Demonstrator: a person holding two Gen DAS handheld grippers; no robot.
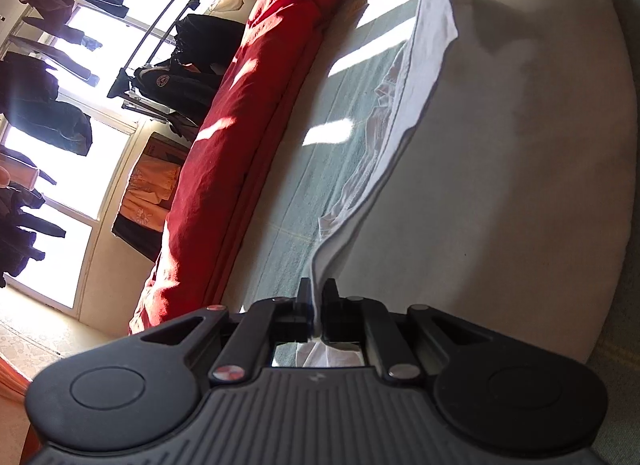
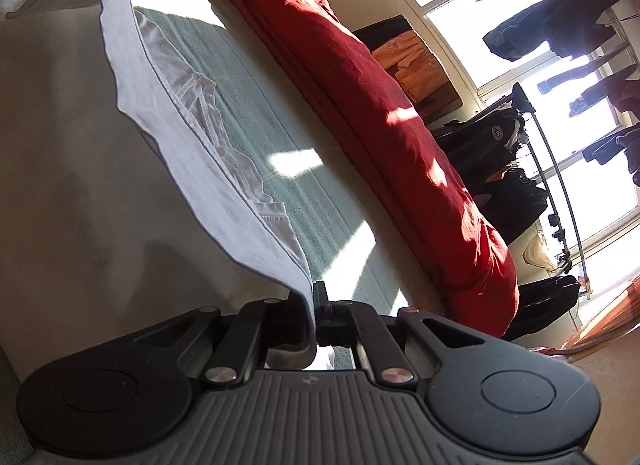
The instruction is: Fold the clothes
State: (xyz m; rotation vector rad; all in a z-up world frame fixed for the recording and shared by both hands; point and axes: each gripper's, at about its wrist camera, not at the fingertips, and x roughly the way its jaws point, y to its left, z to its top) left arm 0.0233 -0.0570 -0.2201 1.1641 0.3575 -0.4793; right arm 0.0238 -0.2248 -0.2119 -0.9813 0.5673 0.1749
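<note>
We have the white garment (image 1: pixel 424 77) stretched between both tools: the left gripper (image 1: pixel 318 297), low in the centre of its frame, is clamped on one end, and the right gripper (image 2: pixel 312 301) is clamped on the other. The cloth runs up toward the top of each view, over the pale green bed cover (image 1: pixel 320 113). It looks thin, light and limp, sagging between the grips, so we judge the hemmed edges the best hold.

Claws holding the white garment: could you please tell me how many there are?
2. The left claw is shut on one end of the white garment; the right claw is shut on the opposite end, stretching it between them.
</note>
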